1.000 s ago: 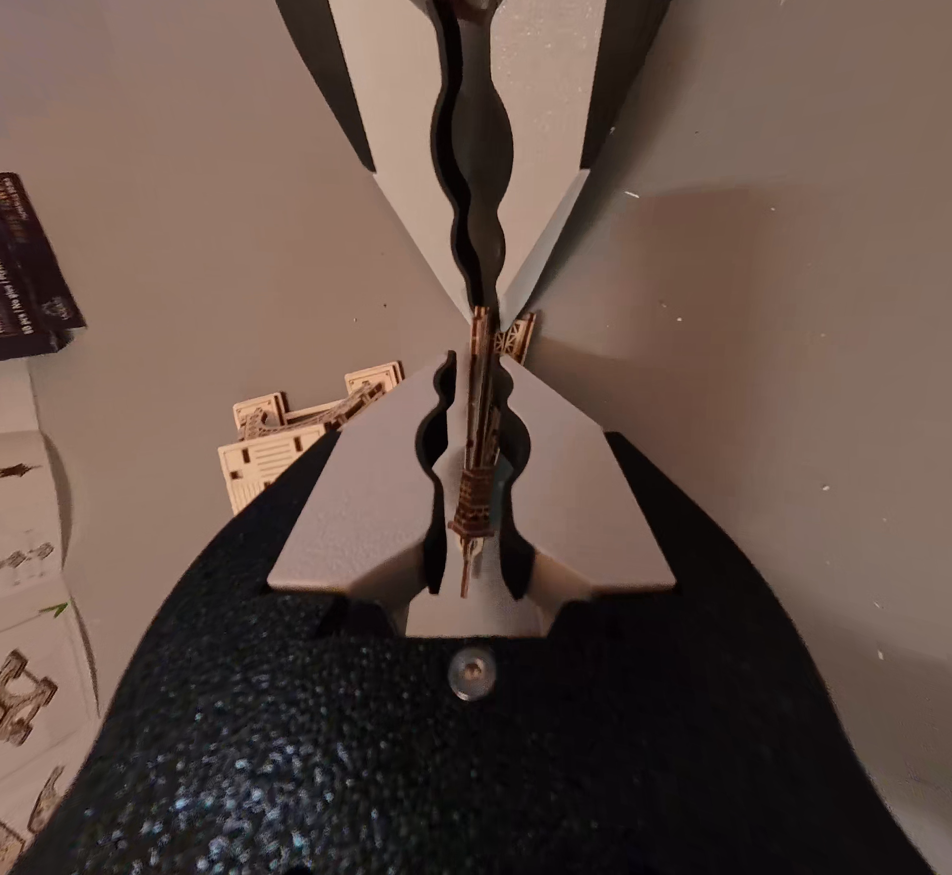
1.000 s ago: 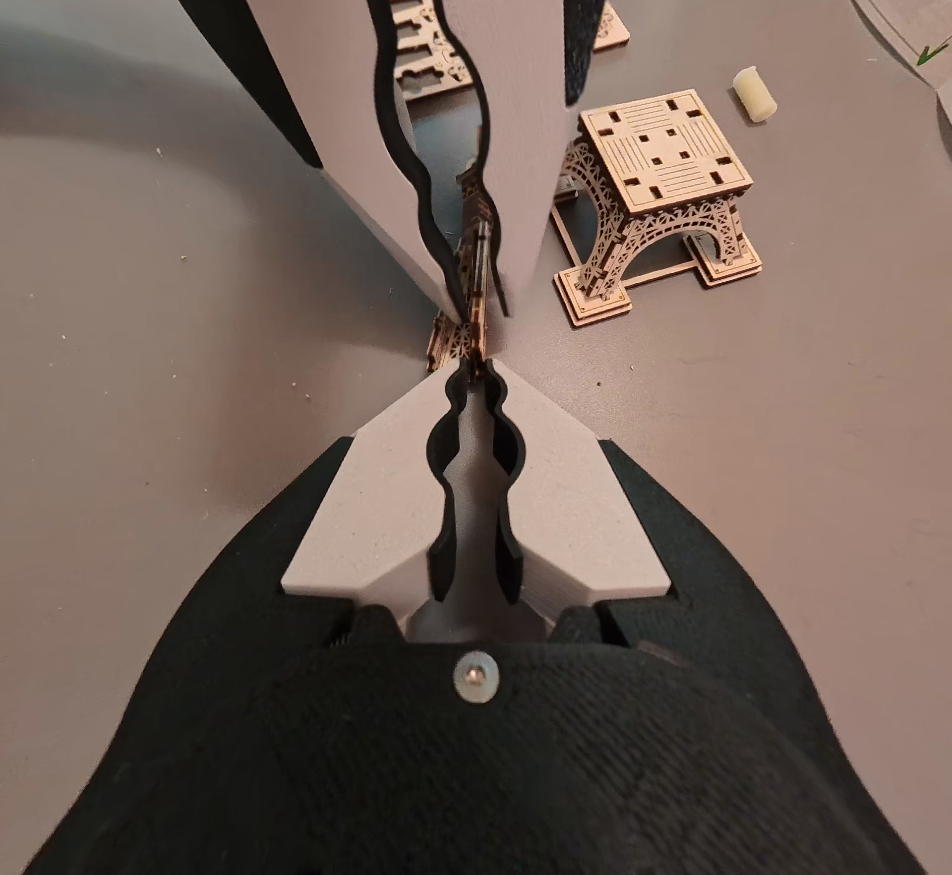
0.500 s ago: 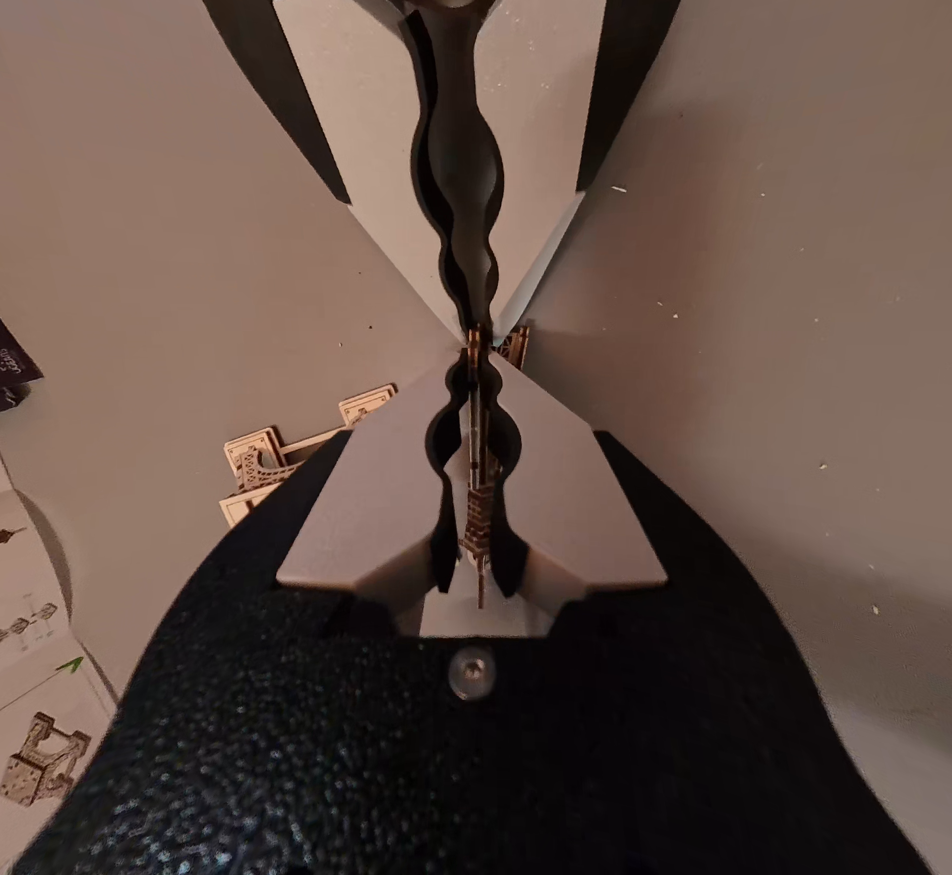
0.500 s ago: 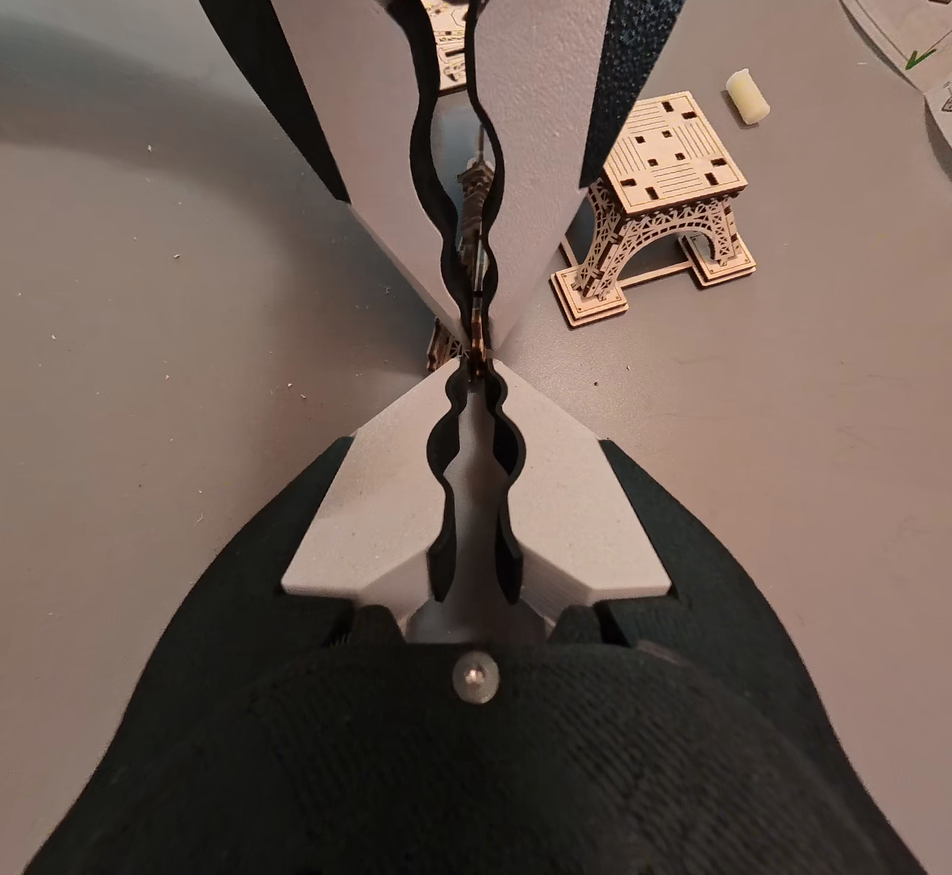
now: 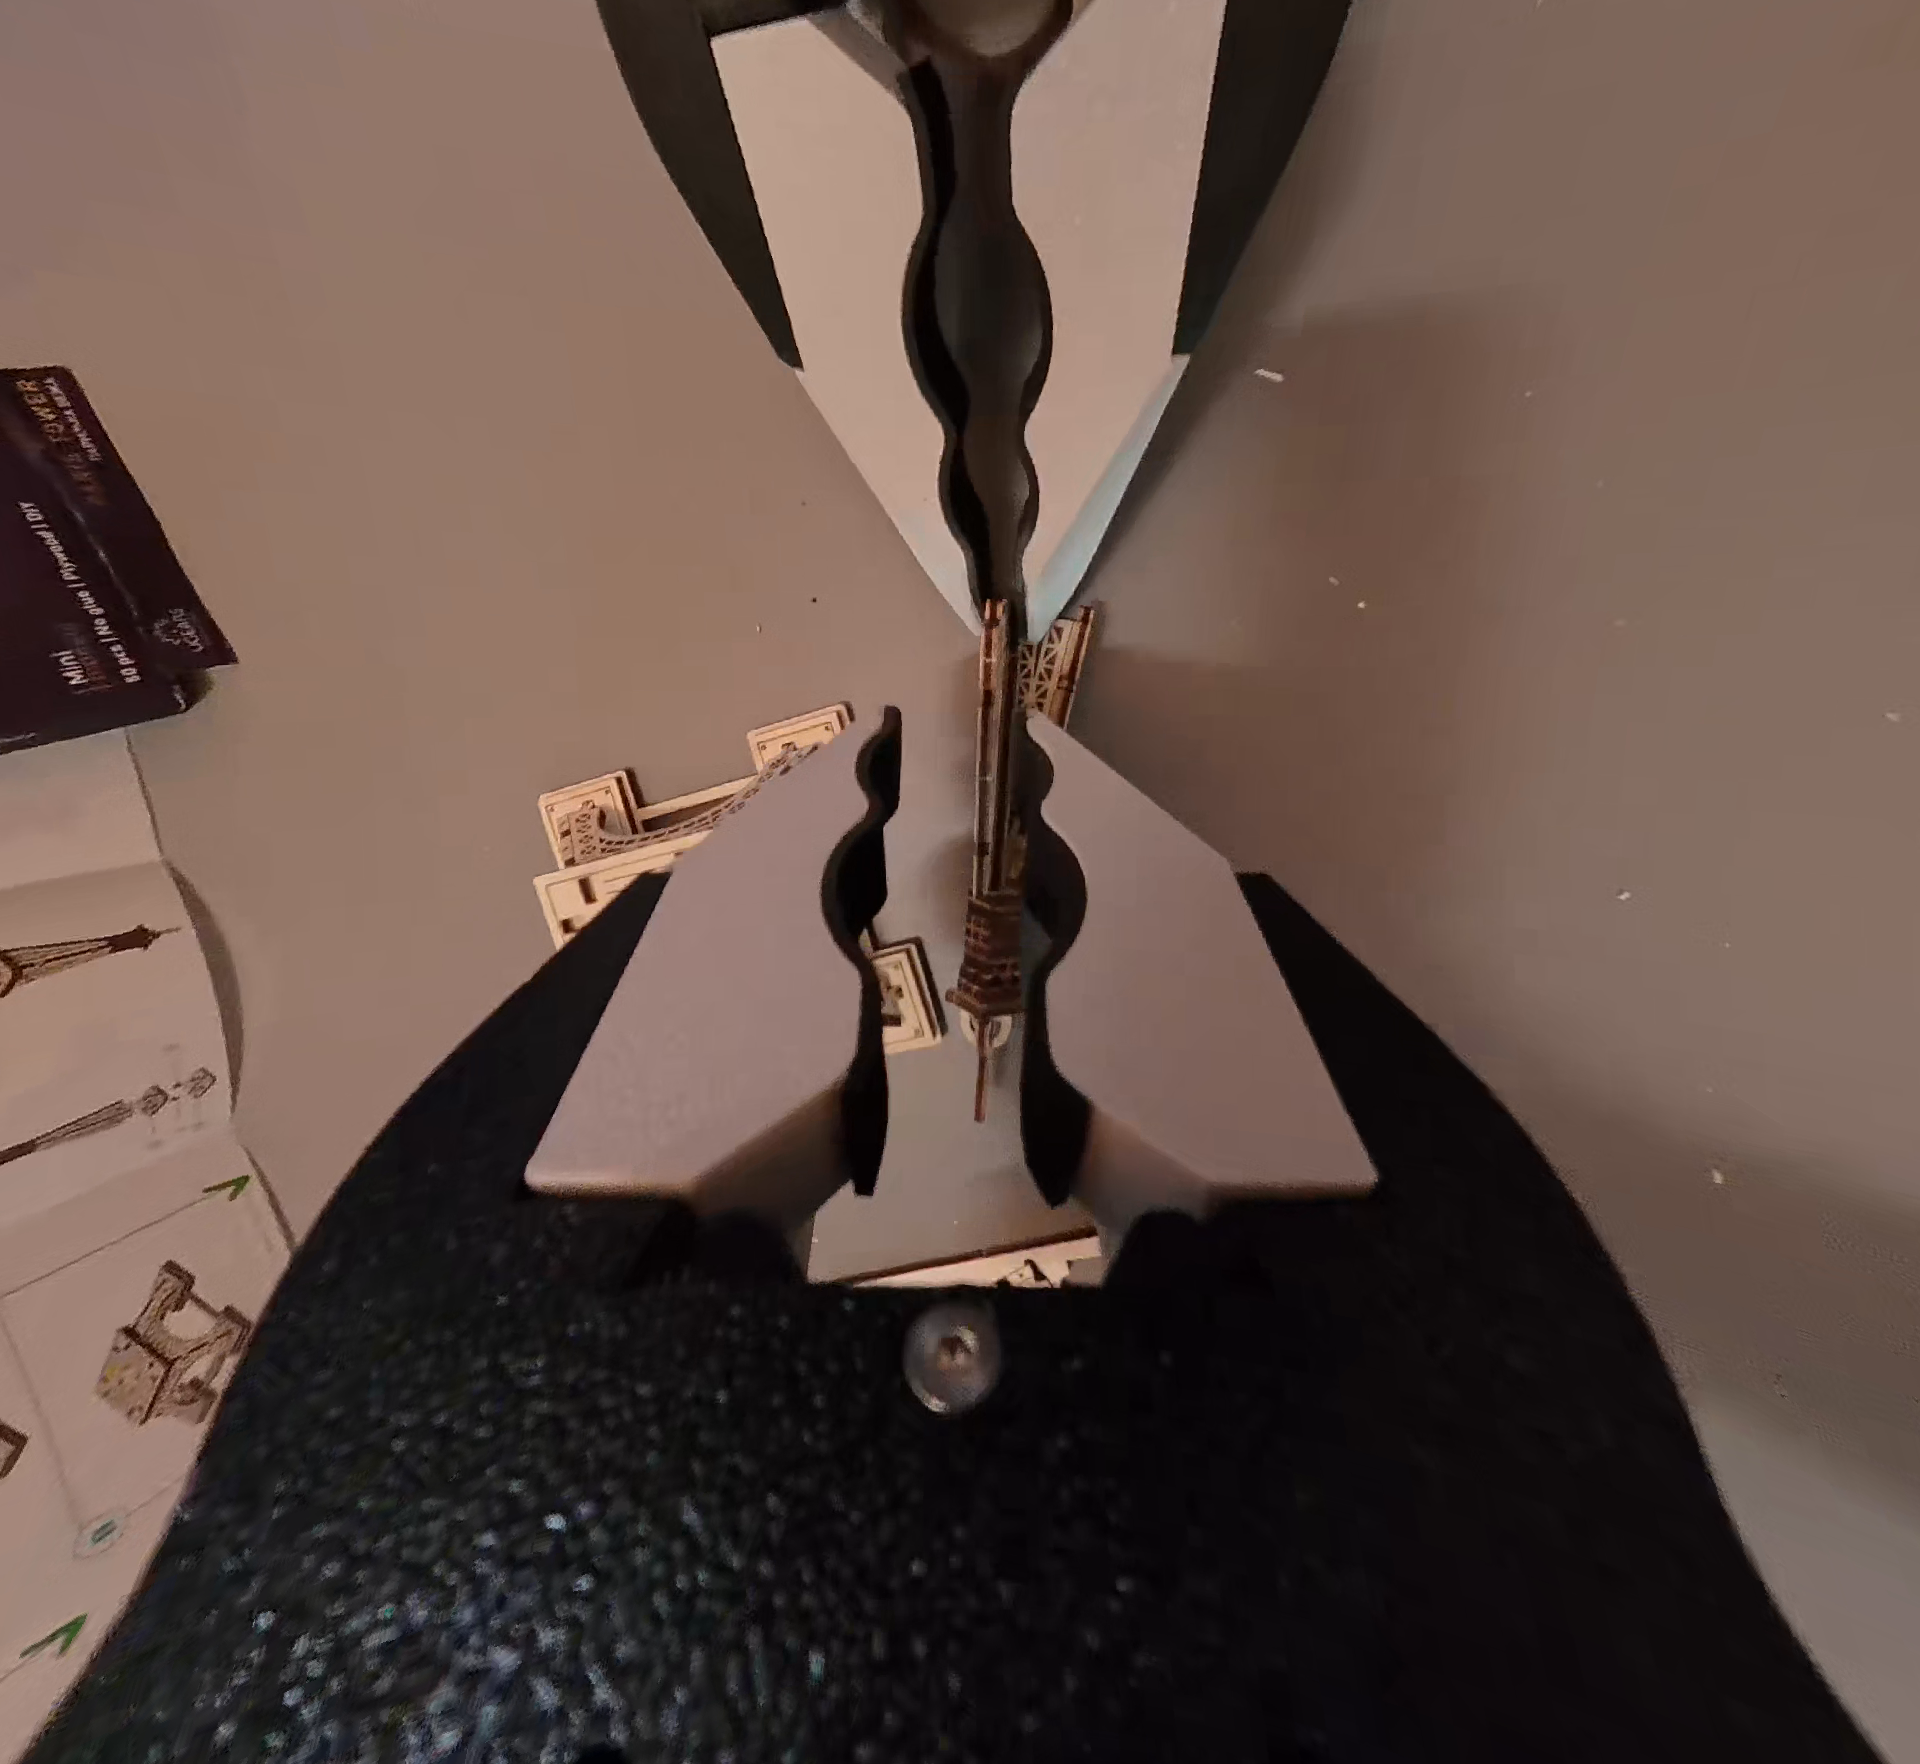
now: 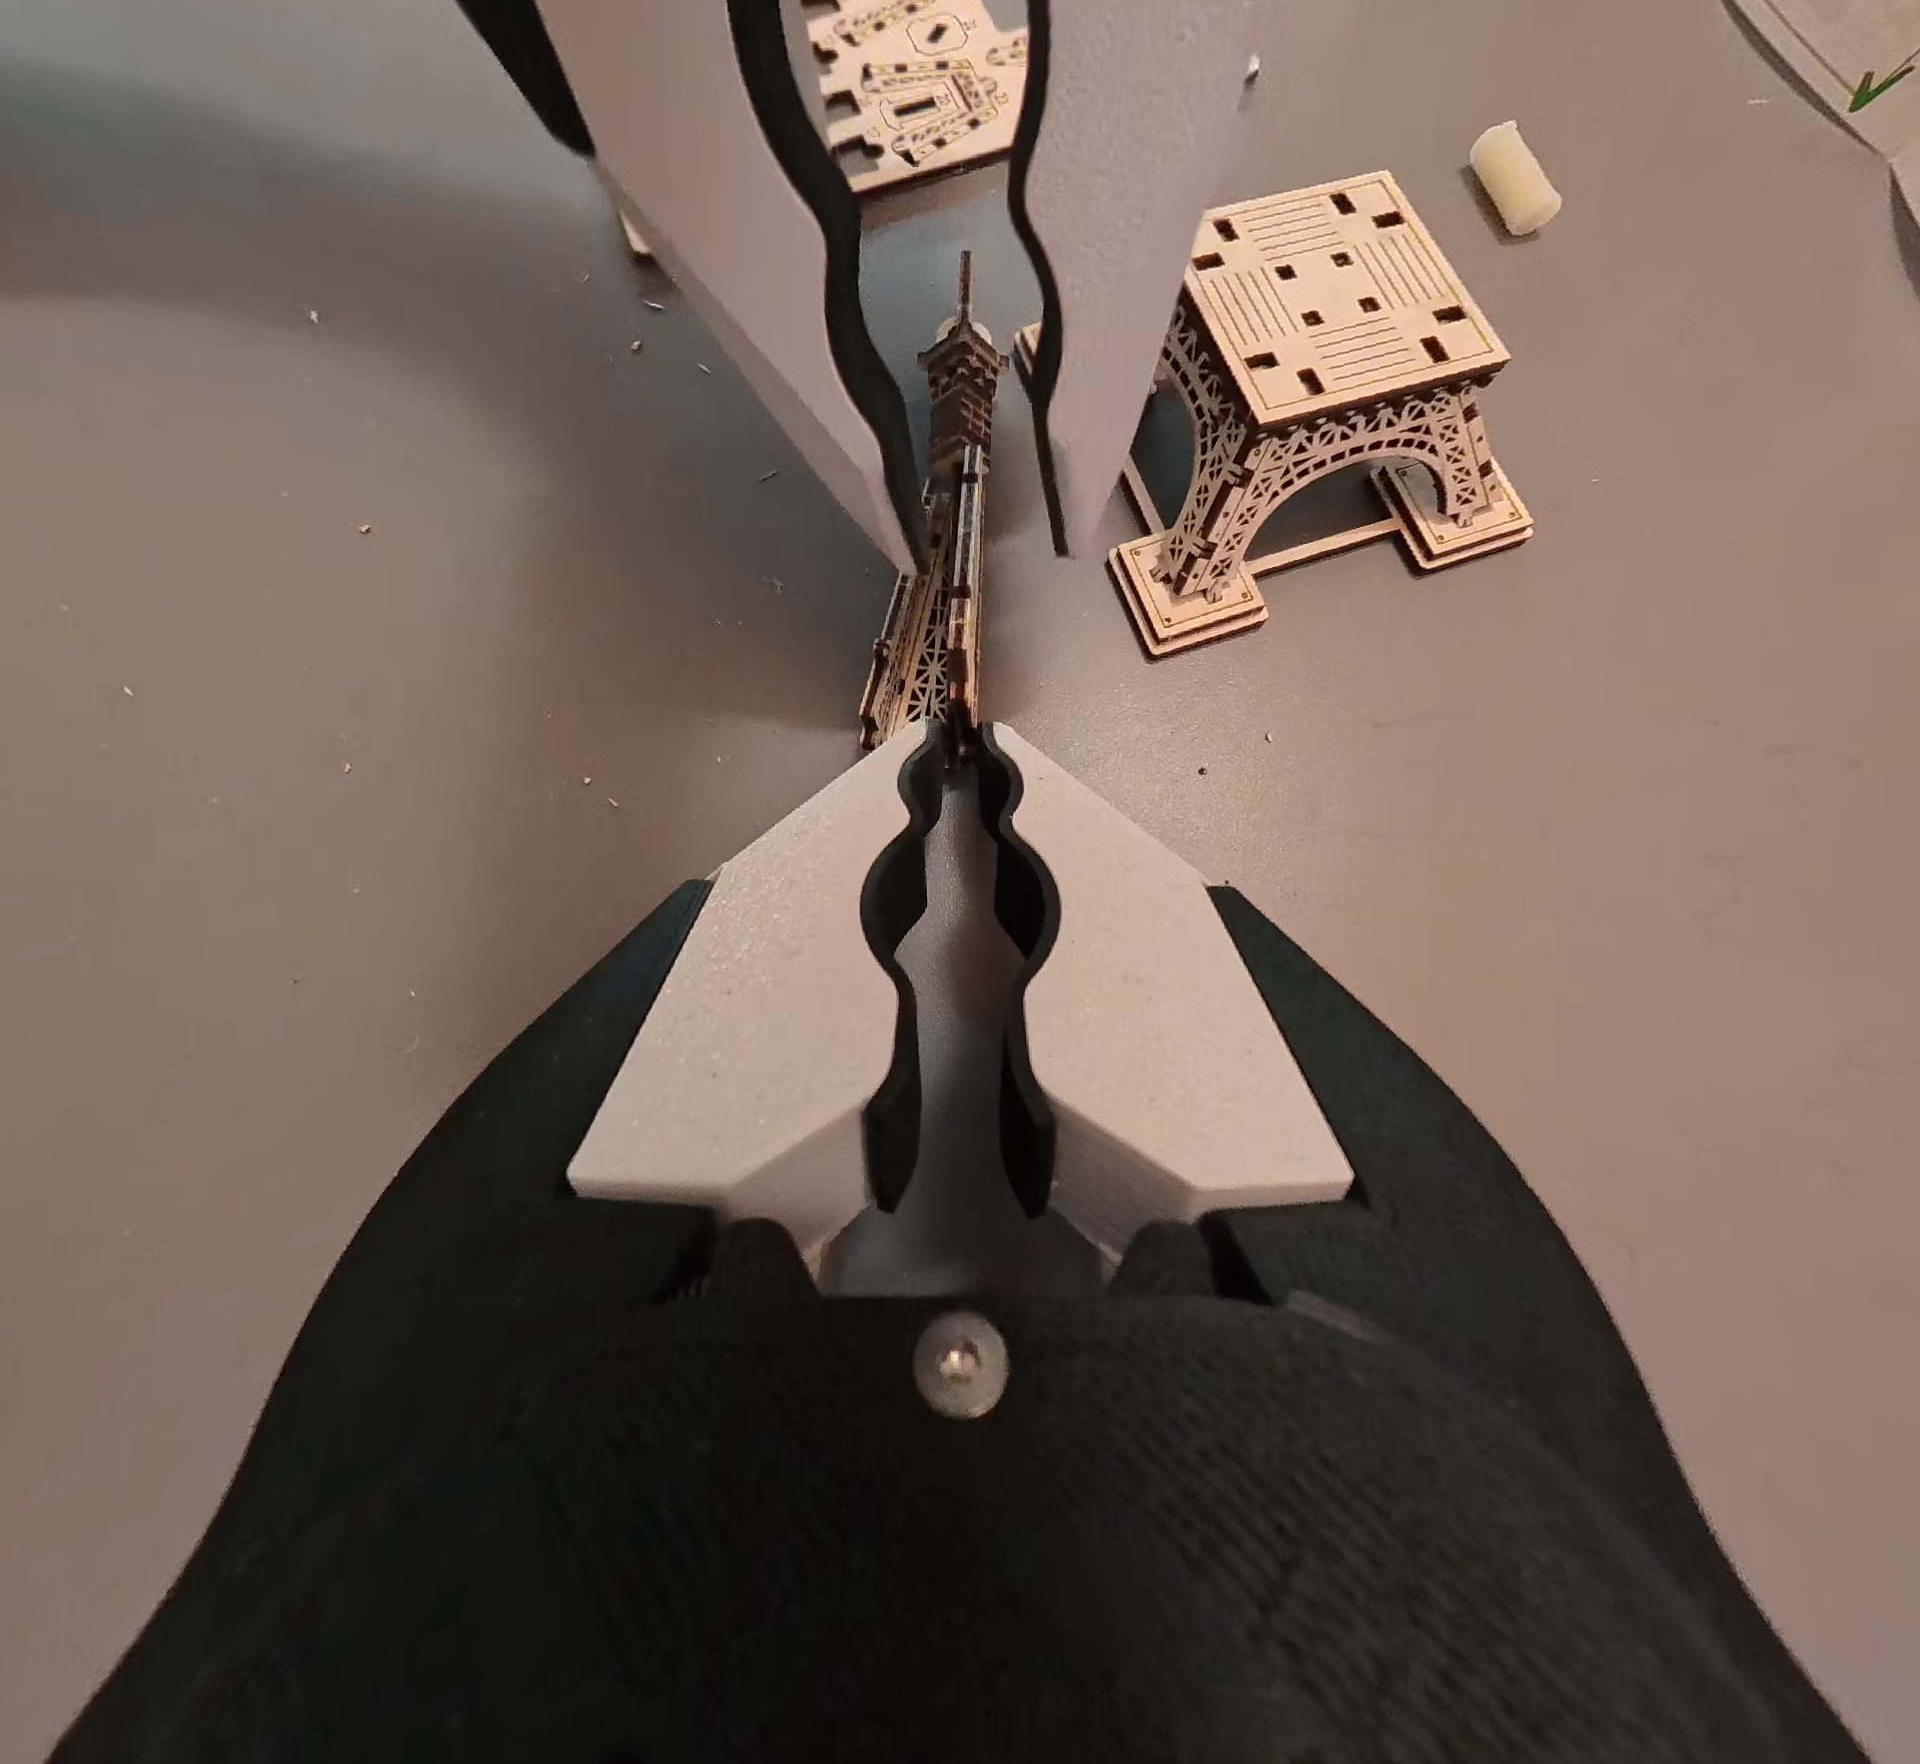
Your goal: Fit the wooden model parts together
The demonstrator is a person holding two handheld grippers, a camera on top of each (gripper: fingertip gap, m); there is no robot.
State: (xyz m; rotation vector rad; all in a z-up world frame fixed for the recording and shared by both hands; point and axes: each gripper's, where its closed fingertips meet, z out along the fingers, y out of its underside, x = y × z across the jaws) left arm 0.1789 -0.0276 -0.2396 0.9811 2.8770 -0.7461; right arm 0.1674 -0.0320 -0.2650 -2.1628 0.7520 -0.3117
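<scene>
A thin wooden spire (image 6: 961, 426) with a lattice lower part is held level above the grey table (image 6: 312, 675). My right gripper (image 6: 961, 738) is shut on its wide lattice end. My left gripper (image 5: 961, 727) is open, with its fingers on either side of the spire's pointed end (image 5: 987, 883); the spire runs close to one finger. The two grippers face each other tip to tip. In the left wrist view the right gripper (image 5: 1003, 592) comes in from above. The wooden tower base (image 6: 1340, 405), with four arched legs and a slotted top, stands on the table to the right.
A flat wooden sheet of cut-out parts (image 6: 904, 73) lies behind the left gripper. A small white cylinder (image 6: 1512, 176) lies beyond the tower base. Instruction sheets (image 5: 104, 1091) and a dark packet (image 5: 83, 561) lie at the table's side. Left and right tips are no more than a few centimetres apart.
My left gripper has opened and let go of the spire. My right gripper stays shut on the wide end and has drawn back a little.
</scene>
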